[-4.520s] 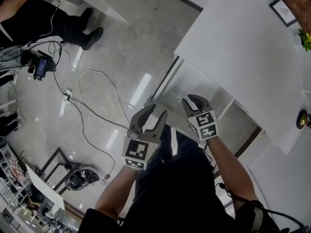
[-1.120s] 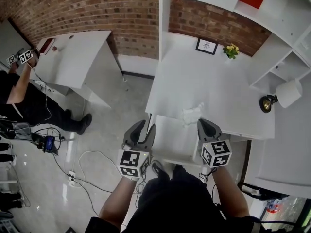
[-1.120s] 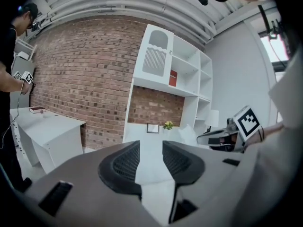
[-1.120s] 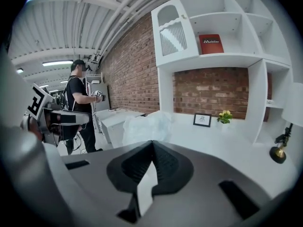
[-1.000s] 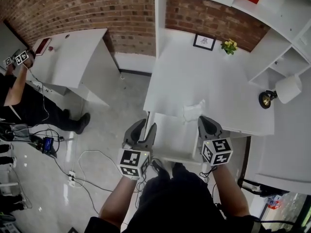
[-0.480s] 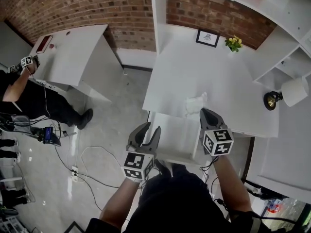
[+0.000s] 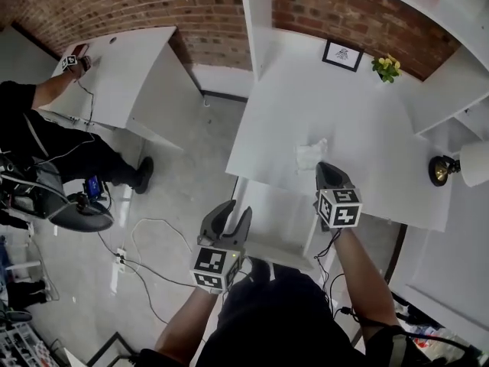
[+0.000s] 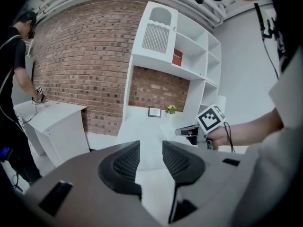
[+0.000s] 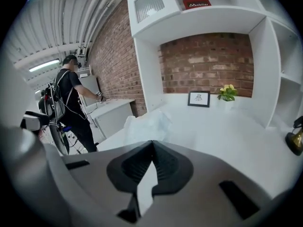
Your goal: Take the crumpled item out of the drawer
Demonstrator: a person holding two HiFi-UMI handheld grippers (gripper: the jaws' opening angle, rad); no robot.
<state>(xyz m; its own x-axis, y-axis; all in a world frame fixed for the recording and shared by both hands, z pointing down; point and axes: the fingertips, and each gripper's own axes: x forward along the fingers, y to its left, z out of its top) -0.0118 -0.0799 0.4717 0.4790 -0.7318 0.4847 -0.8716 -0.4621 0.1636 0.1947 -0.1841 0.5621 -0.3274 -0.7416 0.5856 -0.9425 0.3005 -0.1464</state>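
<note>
White and soft-looking, like thin tissue or wrap, the crumpled item (image 7: 311,156) lies in irregular folds on the smooth white desk (image 7: 367,121), just right of centre in the head view, so the removal looks done. The flat-bottomed drawer (image 7: 271,216) below it stands open and appears empty. The right tool (image 7: 327,171) is fully closed on nothing, just beside the item. The left tool (image 7: 229,217) gapes, empty, at lower centre.
</note>
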